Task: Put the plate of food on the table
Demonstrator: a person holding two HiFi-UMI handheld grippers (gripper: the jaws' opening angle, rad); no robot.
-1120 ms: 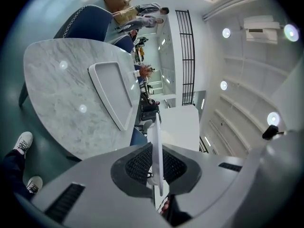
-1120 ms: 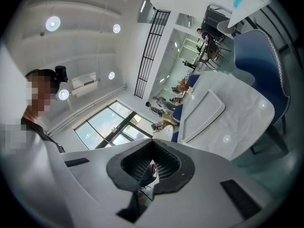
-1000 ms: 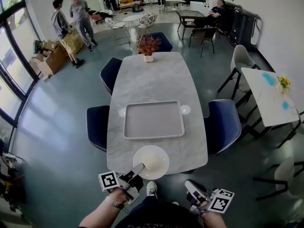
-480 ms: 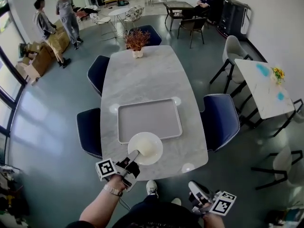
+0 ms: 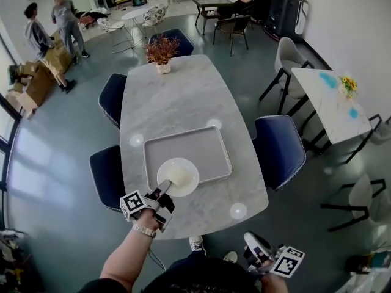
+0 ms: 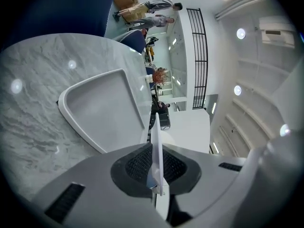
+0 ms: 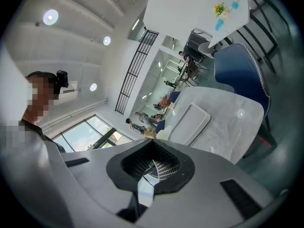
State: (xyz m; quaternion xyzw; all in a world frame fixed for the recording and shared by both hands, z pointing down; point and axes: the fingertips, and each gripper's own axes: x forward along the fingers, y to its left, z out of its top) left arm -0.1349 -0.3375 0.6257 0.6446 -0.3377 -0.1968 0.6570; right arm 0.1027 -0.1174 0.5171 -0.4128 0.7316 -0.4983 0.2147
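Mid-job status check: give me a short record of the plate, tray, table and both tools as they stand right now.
plate: white, pale food on it, over the near edge of the tray
left tool: shut on the plate's near rim
right tool: shut, empty, held low, off the table
tray: grey, lying on the marble table
plate set down: cannot tell

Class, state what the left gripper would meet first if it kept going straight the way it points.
Shut on the white plate, the left gripper points across the grey tray; likely the tray first, height unclear.
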